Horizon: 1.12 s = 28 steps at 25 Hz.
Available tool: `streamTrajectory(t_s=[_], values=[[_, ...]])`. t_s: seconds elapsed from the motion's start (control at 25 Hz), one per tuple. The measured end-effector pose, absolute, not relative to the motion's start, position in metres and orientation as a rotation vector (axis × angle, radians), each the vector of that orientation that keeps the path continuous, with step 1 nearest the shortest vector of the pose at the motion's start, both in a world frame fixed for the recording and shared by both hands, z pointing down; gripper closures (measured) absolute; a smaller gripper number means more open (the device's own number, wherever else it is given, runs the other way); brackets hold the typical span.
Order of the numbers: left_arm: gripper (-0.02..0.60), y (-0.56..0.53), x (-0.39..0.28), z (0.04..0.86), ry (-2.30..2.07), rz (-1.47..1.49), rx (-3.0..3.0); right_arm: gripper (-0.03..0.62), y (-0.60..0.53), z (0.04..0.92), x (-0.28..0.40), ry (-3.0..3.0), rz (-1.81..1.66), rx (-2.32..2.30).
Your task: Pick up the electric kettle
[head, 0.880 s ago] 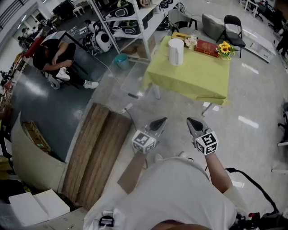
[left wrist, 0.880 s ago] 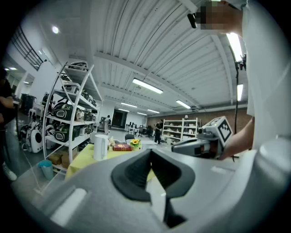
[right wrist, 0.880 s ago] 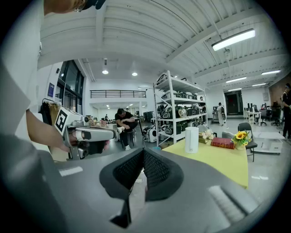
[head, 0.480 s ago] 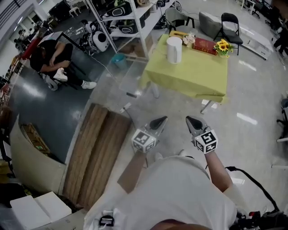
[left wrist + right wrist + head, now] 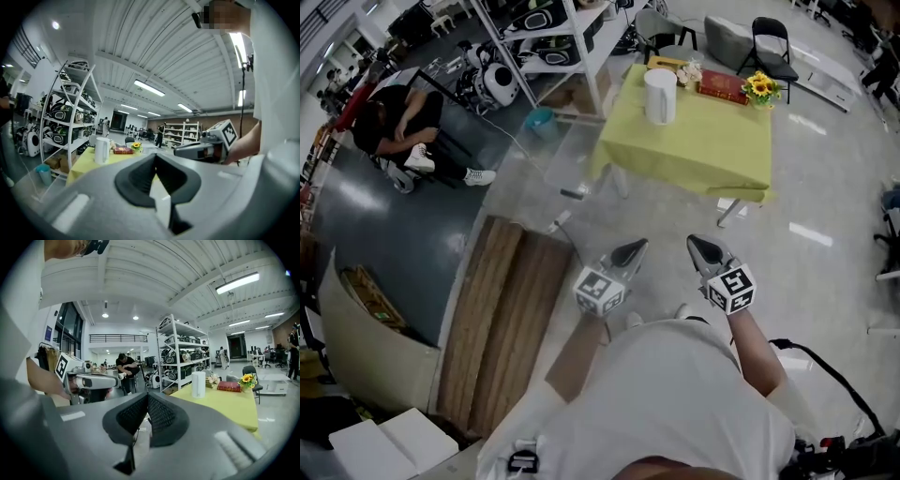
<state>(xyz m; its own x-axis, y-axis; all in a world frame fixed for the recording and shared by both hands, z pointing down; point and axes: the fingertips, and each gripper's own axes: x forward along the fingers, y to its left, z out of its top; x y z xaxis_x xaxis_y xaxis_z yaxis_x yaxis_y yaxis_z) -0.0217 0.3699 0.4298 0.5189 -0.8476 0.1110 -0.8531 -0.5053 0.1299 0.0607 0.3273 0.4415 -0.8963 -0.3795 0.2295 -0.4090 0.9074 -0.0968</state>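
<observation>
Looking steeply down onto a workshop floor. Upright white electric kettle (image 5: 659, 96) near the far left corner of a yellow-green tabletop (image 5: 703, 155), well apart from both grippers. Along the same far edge, right of the kettle, a red book (image 5: 722, 88). Then a bunch of sunflowers (image 5: 759, 88) at the far right corner. Small pale items behind the kettle, too small to identify.

Left gripper (image 5: 631, 251) and right gripper (image 5: 701, 249) side by side over bare floor, short of the tabletop's near edge. Both aimed toward the tabletop and close to level. Jaws of each pressed together, with nothing between them. A square-marker cube at the back of each, then bare forearms and a white shirt.

From the left gripper view: closed jaws in the foreground, the kettle (image 5: 101, 150) small and far off to their left on the tabletop (image 5: 82, 165), the right gripper (image 5: 180, 151) alongside at right.

From the right gripper view: closed jaws low in the centre, the kettle (image 5: 198, 384) beyond them to the right on the tabletop (image 5: 234, 409), the left gripper (image 5: 115, 381) at left.

Elsewhere: white shelf rack (image 5: 567, 37) left of the tabletop, black folding chair (image 5: 772, 42) behind it, seated person in dark clothes (image 5: 403, 117) far left, wooden planks (image 5: 502, 309) on the floor beside the left gripper.
</observation>
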Motion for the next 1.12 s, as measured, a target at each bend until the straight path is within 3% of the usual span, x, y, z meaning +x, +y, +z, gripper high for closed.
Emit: streamTrajectory(t_s=[1.12], values=[[0.580,0.389,-0.090,0.446,-1.416,0.042,2.620,0.591,0.347,0.460,0.014,-2.797,0.253,0.756]])
